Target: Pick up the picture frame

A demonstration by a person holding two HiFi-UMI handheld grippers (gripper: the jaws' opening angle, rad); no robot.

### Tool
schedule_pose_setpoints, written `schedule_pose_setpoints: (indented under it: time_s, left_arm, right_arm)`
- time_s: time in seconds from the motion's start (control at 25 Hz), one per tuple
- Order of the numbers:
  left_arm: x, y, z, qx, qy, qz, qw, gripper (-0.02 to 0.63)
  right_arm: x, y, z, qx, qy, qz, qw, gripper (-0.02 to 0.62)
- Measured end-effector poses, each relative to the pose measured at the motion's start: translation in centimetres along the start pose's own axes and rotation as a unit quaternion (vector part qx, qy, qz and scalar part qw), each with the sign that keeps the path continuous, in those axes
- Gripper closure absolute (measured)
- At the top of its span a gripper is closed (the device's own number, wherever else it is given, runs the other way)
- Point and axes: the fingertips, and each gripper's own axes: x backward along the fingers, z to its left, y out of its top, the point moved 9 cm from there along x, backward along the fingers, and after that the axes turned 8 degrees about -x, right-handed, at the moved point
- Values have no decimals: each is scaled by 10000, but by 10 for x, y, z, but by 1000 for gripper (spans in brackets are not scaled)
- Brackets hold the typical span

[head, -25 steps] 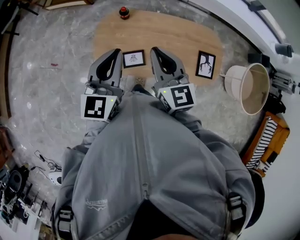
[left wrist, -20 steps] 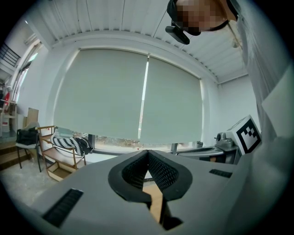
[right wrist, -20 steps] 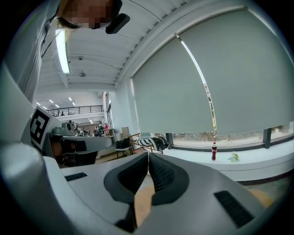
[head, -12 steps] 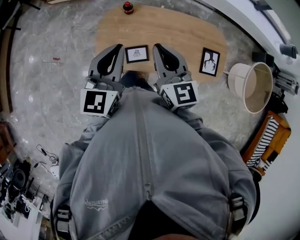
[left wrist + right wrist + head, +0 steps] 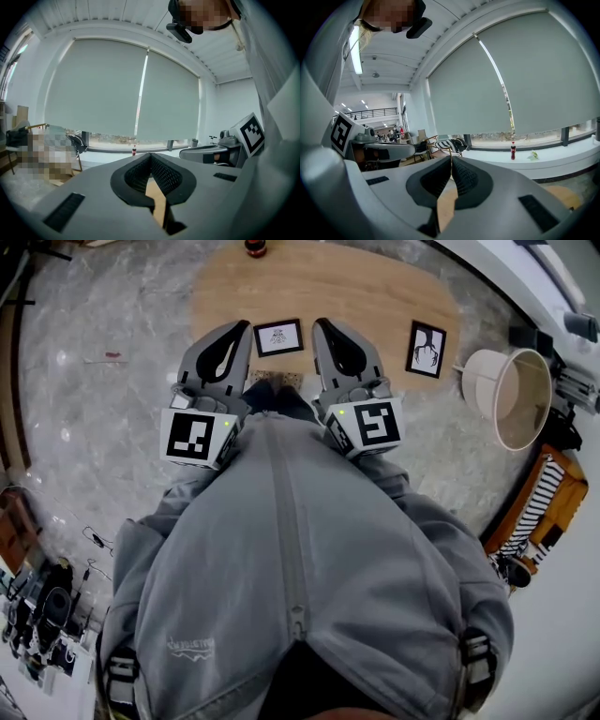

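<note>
Since a second ago the picture frame (image 5: 278, 337) has shifted higher in the head view, and the red-capped bottle (image 5: 253, 247) is now cut by the top edge.

Left gripper (image 5: 151, 158): my ribbed black pads meet at the tip, jaws shut with nothing between them. Right gripper (image 5: 450, 161): likewise closed and empty. Both grey, tapered shells point out over the near edge of the wooden tabletop (image 5: 356, 292), an oval of pale, fine-grained wood.

The picture frame is a small black rectangle round a white mat and a dark drawing. It rests on that wood, between the two gripper tips and just beyond them, touched by neither. A second frame (image 5: 427, 348), black and taller than wide, rests well apart near the table's right edge.

Round the table lies a glossy, grey-veined marble floor (image 5: 94, 418). To the right a cream drum lampshade (image 5: 506, 397) lies on its side, its open mouth showing a pale lining. A striped cushion (image 5: 530, 512) rests on an orange-brown seat. Grey roller blinds (image 5: 117, 89) cover the window.
</note>
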Motion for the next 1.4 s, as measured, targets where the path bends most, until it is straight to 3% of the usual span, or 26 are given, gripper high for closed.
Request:
schedule_pose_setpoints:
  time_s: [0.24, 0.4, 0.68, 1.4]
  left_arm:
    - [-15, -17, 9, -72, -312, -130, 9994, 588]
    - [-22, -30, 21, -66, -343, 91, 9993, 588]
    - [-46, -62, 30, -70, -366, 33, 9993, 589]
    - [-92, -196, 47, -52, -298, 277, 9992, 588]
  right_arm:
    - [-12, -11, -4, 96, -156, 56, 9998, 561]
    - [-26, -24, -8, 90, -214, 148, 9996, 561]
    - [-45, -55, -35, 98, -246, 349, 9990, 561]
    - [-82, -182, -92, 222, -291, 820, 9960, 561]
